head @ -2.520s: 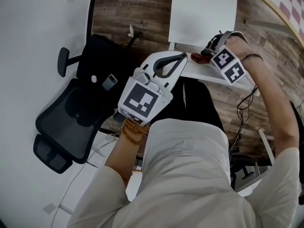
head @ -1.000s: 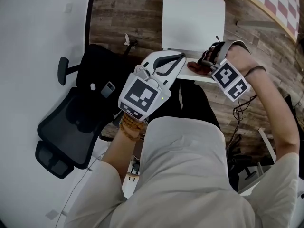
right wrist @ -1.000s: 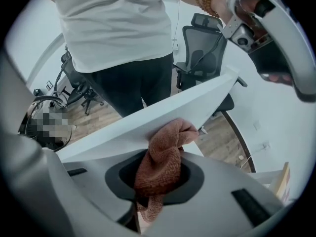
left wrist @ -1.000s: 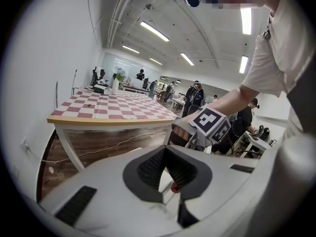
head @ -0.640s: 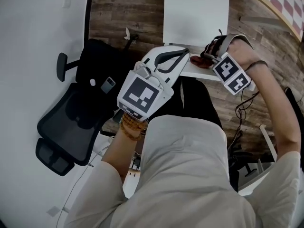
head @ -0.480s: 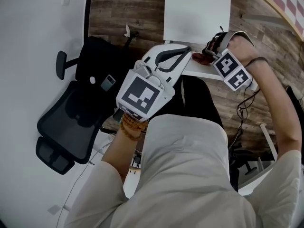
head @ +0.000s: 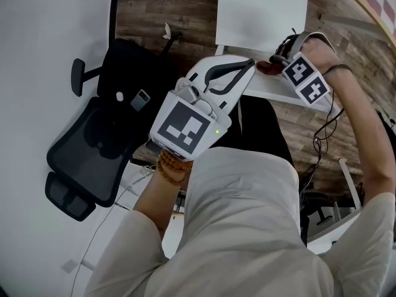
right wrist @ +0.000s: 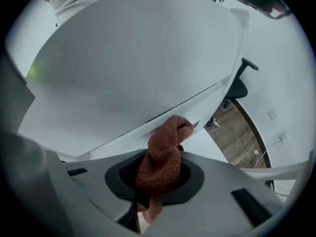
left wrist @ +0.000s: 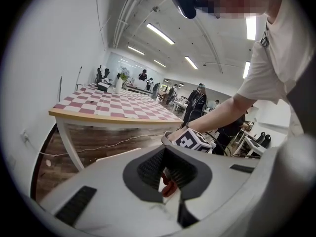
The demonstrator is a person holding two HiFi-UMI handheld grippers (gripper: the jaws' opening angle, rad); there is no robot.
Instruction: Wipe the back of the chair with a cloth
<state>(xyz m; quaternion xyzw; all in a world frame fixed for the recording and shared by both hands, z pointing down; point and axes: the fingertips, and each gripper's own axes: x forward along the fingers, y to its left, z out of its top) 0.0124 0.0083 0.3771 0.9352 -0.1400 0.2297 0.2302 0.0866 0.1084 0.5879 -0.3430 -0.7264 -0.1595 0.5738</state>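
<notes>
Shirt (head: 247,228): pale beige, short slvs.
L wrist: brown bead bracelet (head: 171,166) (looped twice).
R wrist: thin black band (head: 335,72).

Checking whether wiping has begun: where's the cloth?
The cloth is clamped in the right gripper, upper right in the head view, touching the white chair back's top edge.

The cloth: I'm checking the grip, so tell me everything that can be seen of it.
The cloth is rust-red with a looped terry look, bunched and twisted into a thick wad. The right gripper is shut on its lower part. The knotted front end pokes out past the jaws and seems to rest on the top edge of the white chair back.
</notes>
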